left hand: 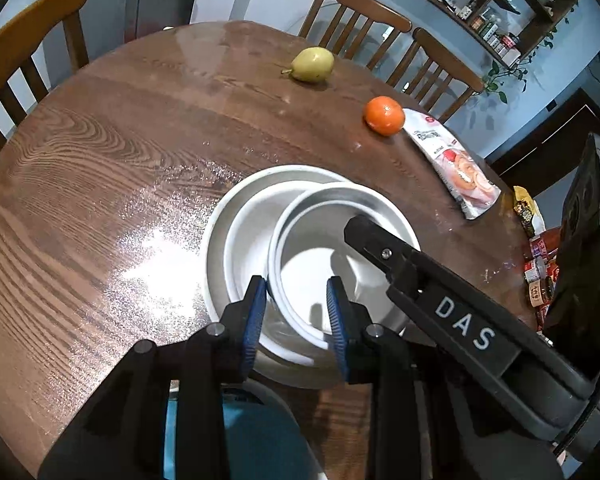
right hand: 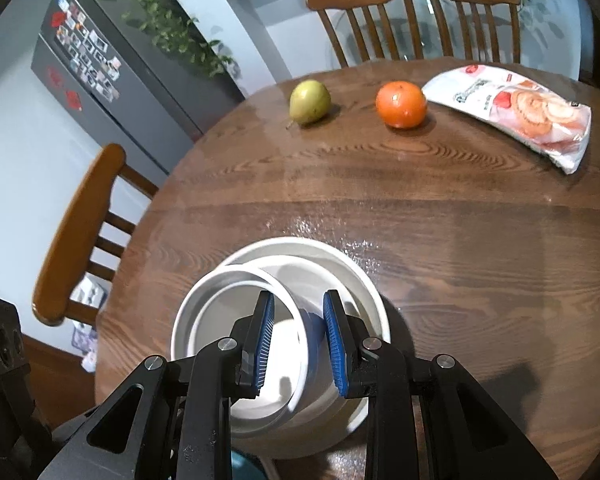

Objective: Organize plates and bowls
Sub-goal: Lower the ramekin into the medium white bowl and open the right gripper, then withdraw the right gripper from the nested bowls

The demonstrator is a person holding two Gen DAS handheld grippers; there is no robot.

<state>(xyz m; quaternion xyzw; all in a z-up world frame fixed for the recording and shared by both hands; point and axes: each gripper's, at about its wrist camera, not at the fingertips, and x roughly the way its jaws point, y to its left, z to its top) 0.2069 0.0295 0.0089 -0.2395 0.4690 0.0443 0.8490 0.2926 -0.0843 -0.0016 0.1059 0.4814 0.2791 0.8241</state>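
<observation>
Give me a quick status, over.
Left gripper and right gripper shut on small white bowl's rim. Bowl tilted inside larger bowl. Nothing in the way.

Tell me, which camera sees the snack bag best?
The right wrist view: the snack bag lies there large and whole, its printed front facing the camera. The left wrist view shows the same bag smaller, slanted and stretched near the table's edge.

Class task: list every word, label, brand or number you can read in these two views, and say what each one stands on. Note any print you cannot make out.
"DAS": white letters on the black body of the right gripper, seen in the left wrist view.
White and pink snack packet: dark print, too blurred to read.
Small jars and packets at the table edge: labels too small to read.
Magnets on the grey fridge door: illegible.
</observation>
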